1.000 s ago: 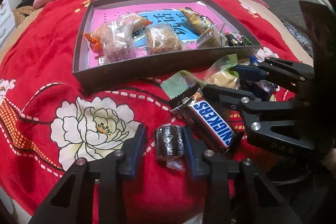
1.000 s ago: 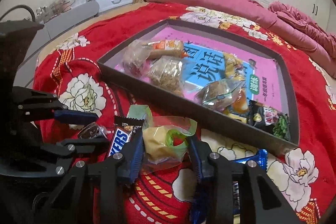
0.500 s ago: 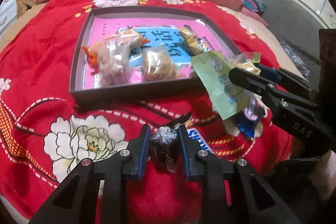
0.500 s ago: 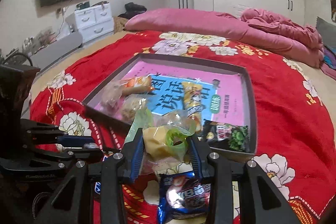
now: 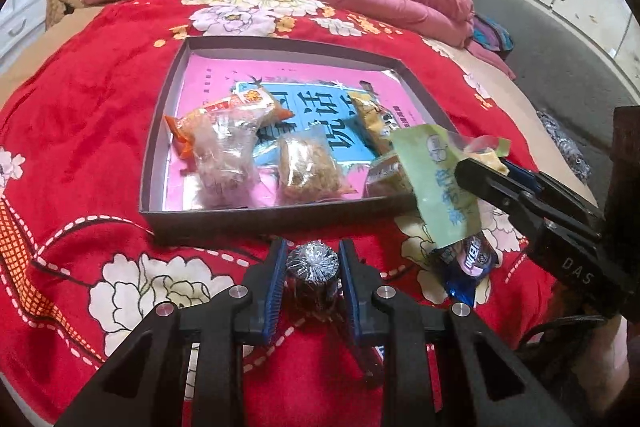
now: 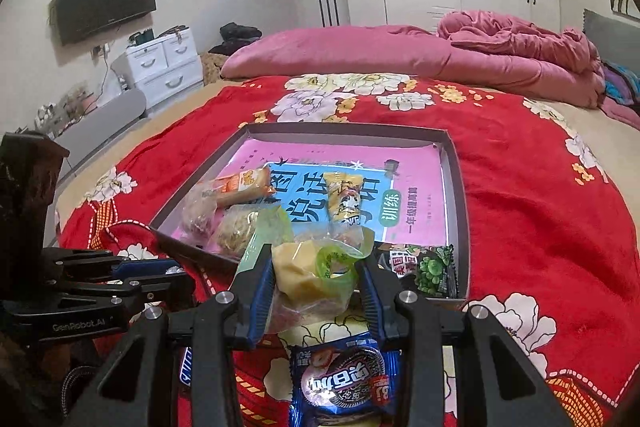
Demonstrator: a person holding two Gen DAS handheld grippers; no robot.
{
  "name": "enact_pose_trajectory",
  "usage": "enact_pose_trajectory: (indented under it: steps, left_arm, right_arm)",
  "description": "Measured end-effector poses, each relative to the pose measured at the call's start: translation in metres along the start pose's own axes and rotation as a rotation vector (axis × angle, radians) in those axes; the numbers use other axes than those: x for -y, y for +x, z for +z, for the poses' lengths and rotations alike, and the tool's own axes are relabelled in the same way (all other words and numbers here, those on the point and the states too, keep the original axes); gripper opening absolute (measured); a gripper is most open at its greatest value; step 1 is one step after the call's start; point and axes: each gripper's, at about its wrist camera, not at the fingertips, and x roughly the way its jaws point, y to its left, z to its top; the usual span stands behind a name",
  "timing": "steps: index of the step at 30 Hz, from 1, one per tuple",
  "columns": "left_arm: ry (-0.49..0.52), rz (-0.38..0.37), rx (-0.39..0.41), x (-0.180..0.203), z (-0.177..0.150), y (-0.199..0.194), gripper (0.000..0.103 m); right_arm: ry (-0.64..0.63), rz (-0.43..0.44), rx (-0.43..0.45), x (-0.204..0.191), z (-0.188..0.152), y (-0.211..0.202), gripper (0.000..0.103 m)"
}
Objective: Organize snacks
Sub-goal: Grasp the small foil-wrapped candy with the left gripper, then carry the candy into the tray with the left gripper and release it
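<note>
Several snacks are already lying inside the shallow dark box [image 5: 160, 131], which is sitting on the red floral blanket [image 5: 80, 115] with a pink and blue printed sheet lining its floor. An orange-ended clear packet [image 5: 224, 119], a pale crumbly cake in clear wrap [image 5: 308, 167], a yellow packet [image 6: 344, 199] and a dark packet with green print [image 6: 434, 269] in the near right corner are all resting inside; other small pieces near the box's right wall are too obscured to identify.

Two items are in transit. Left gripper [image 5: 312, 267] is clenching a small round dark sweet in clear crinkled wrap [image 5: 313, 263], its blue pads pressing on both sides; the sweet is hanging above the blanket, just short of the box's near wall. Right gripper [image 6: 316, 271] is grasping a clear bag with green print and a yellow piece inside [image 6: 308, 271], jaws closed on the bag's sides, its green flap drooping. That bag is hovering over the near right corner region of the box.

At least two items are remaining outside: a blue round-biscuit packet [image 6: 344, 383] is lying on the blanket directly below the right gripper, and a blue-ended bar [image 6: 187, 367] is only partly showing beside it.

Judgement: sorting is standing past its midpoint, with two deposits pending and two pickups outstanding, as far as visible
</note>
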Motion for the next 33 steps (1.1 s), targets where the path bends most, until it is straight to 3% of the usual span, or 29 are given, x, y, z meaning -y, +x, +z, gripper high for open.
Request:
enact_pose_trajectory:
  steps: [18,33]
  left_arm:
    - [-0.026,0.014,0.086,-0.004,0.015,-0.008,0.027]
    - [-0.023,0.043,0.097,-0.008,0.031,0.005,0.027]
  right_arm:
    - [0.086,-0.017,0.035,0.017,0.008,-0.004,0.040]
    - [0.167,-0.033,0.040,0.031,0.013,0.004,0.040]
